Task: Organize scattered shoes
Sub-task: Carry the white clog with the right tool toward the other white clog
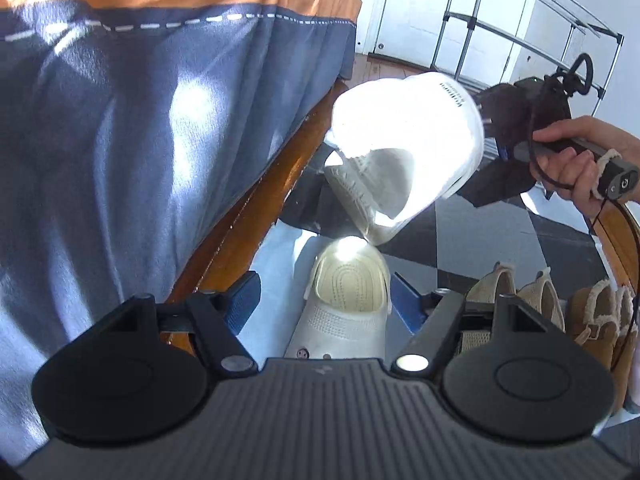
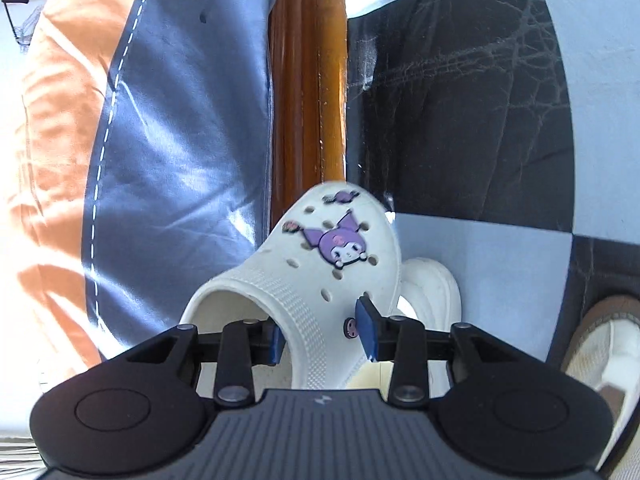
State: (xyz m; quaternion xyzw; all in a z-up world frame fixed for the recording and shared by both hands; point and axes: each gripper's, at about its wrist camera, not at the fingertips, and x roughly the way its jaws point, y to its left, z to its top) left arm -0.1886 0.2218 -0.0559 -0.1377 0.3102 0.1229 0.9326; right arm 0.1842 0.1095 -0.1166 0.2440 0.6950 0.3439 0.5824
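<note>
In the right wrist view my right gripper [image 2: 322, 334] is shut on the side wall of a white clog [image 2: 320, 256] with a purple cartoon charm, held tilted above the floor. From the left wrist view the same lifted clog [image 1: 408, 140] hangs brightly lit, with the right gripper [image 1: 486, 120] and a hand [image 1: 568, 168] behind it. A second white clog [image 1: 344, 312] lies on the checkered floor just beneath it. My left gripper [image 1: 324, 300] is open, its blue pads [image 1: 244, 300] on either side of that floor clog without touching it. The floor clog [image 2: 432, 280] peeks out under the held one.
A wooden bed frame [image 1: 260, 200] with a blue and orange cover [image 1: 140, 140] runs along the left. Beige slip-ons [image 1: 500, 292] and brown fleece-lined boots [image 1: 596, 320] stand in a row at right. A metal shoe rack [image 1: 520, 20] stands by the far white wall.
</note>
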